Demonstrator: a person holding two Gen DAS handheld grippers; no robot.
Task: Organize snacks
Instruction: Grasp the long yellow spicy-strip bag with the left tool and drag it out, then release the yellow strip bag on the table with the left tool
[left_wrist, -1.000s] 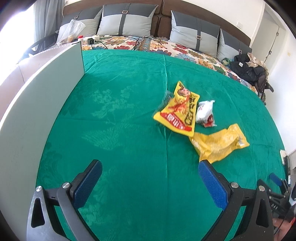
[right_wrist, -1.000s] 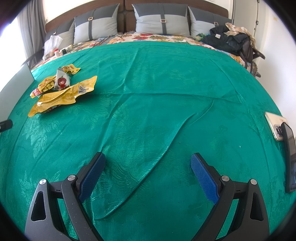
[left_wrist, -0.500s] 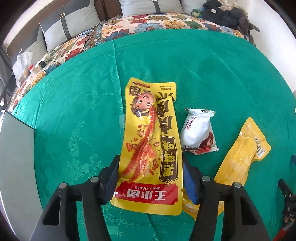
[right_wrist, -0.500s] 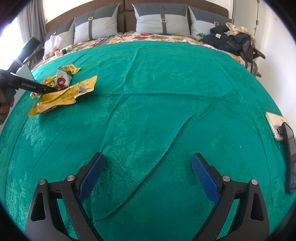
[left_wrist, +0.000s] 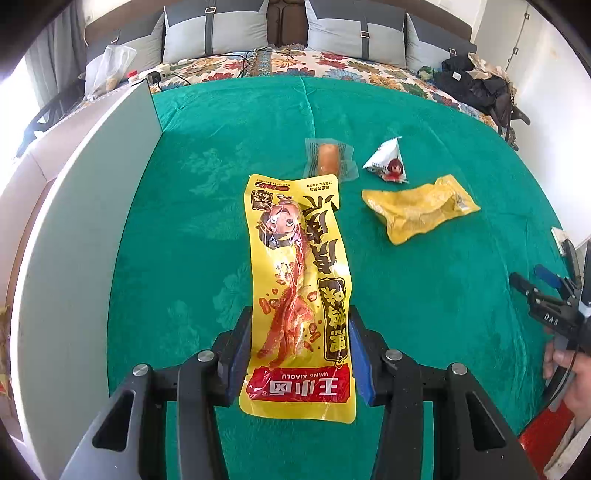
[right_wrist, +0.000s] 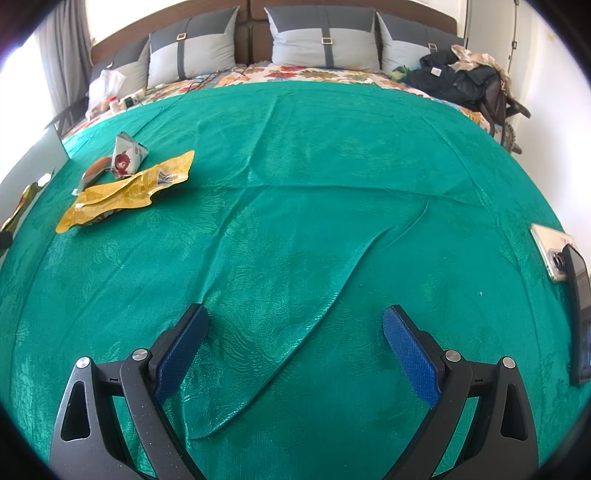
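My left gripper (left_wrist: 300, 352) is shut on a long yellow snack packet (left_wrist: 297, 280) with a red label and holds it lifted above the green bedspread. Beyond it lie a clear-wrapped sausage (left_wrist: 328, 159), a small white packet with a red figure (left_wrist: 387, 162) and a crumpled yellow bag (left_wrist: 419, 207). These also show in the right wrist view at far left: the yellow bag (right_wrist: 125, 192), the white packet (right_wrist: 126, 157) and the sausage (right_wrist: 96, 168). My right gripper (right_wrist: 295, 345) is open and empty, low over the wrinkled bedspread.
A white box wall (left_wrist: 85, 206) stands along the left edge of the bed. A phone (right_wrist: 552, 249) and a dark device (right_wrist: 580, 306) lie at the right edge. Pillows (right_wrist: 321, 42) and dark clothes (right_wrist: 454, 75) are at the back.
My left gripper closed on the long yellow packet and lifted it back toward me, uncovering the sausage. The white packet now stands tilted. The right gripper has stayed still.
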